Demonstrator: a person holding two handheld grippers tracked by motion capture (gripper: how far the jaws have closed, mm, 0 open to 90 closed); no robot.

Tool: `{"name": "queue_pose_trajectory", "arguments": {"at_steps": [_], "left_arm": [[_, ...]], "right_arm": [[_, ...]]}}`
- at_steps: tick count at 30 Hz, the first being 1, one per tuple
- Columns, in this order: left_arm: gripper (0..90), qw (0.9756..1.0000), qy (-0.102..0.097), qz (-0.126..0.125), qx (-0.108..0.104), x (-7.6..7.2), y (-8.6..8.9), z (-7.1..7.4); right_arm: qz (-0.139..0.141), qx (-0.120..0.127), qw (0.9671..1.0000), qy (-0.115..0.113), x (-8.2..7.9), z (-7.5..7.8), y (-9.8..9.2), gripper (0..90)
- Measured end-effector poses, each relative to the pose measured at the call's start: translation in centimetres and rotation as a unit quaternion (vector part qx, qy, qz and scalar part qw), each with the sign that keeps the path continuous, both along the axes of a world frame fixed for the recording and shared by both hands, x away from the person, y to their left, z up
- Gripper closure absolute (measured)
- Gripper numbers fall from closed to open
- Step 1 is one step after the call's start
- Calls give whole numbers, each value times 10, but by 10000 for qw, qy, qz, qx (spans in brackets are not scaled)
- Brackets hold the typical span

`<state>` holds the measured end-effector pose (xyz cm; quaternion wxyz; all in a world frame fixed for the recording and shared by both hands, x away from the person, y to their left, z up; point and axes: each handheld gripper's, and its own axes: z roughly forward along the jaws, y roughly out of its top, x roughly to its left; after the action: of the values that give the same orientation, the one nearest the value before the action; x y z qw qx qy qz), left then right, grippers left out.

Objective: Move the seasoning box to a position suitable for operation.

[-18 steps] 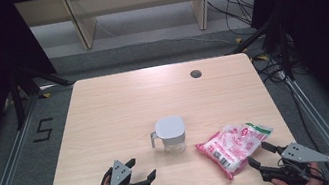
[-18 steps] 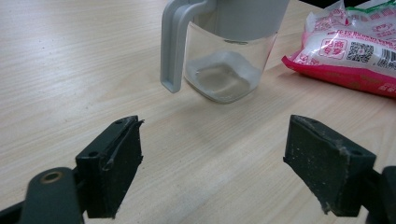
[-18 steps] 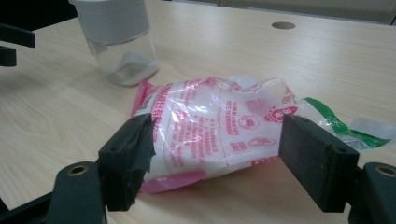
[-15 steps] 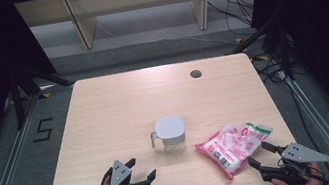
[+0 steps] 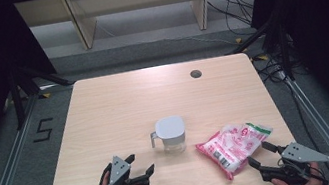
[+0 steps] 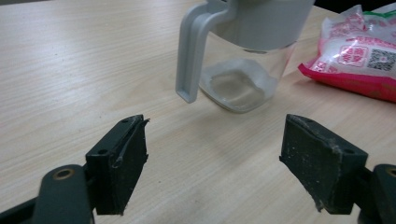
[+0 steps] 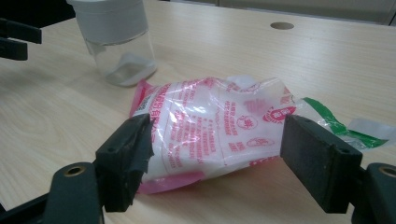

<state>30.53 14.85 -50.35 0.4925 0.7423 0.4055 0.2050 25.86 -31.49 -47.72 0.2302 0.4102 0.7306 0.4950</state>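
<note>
A clear jug with a grey lid and handle stands near the middle of the wooden table; it also rises ahead in the left gripper view. Right of it lies a pink and white plastic bag, seen close in the right gripper view. My left gripper rests near the front edge, left of the jug, open with nothing between its pads. My right gripper sits at the front right, open, its jaws standing either side of the bag's near end without pressing it.
A small round hole is in the table's far right part. Black cables lie on the floor behind the table. A floor marking "5" is at the left. Bare wood spreads across the far half.
</note>
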Motion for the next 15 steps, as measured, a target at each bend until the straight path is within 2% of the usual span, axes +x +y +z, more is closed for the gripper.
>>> {"name": "queue_pose_trajectory", "arguments": {"at_steps": [3,4,5,6,8,9,10,11,13,14,15], "left_arm": [[232,10000,57,68,-39,5,-3,1],[239,10000,44,63,-29,12,-4,2],[246,10000,44,63,-29,12,-4,2],[235,10000,-14,39,-41,21,-4,3],[234,9997,5,219,-119,28,-7,2],[237,9997,5,219,-119,28,-7,2],[240,9998,-88,175,75,32,-11,3],[253,9997,-137,158,140,35,-14,4],[265,9997,-167,154,57,40,-18,3],[294,9999,-112,96,46,43,-19,4],[333,9999,-75,61,-70,46,-21,3]], "right_arm": [[7,46,10000,9,0,0,0,260],[11,36,10000,10,0,0,0,260],[11,36,10000,10,0,0,0,260],[30,0,10000,10,0,0,0,260],[18,-20,10000,-18,0,-1,1,260],[30,-24,10000,-20,1,-1,1,260],[-26,27,10000,87,-1,-1,2,260],[-3,35,10000,23,0,-1,1,260],[-37,23,10000,22,1,-1,1,260],[-33,35,10000,37,0,-1,1,260],[-27,86,9999,98,-1,-1,2,260]]}}
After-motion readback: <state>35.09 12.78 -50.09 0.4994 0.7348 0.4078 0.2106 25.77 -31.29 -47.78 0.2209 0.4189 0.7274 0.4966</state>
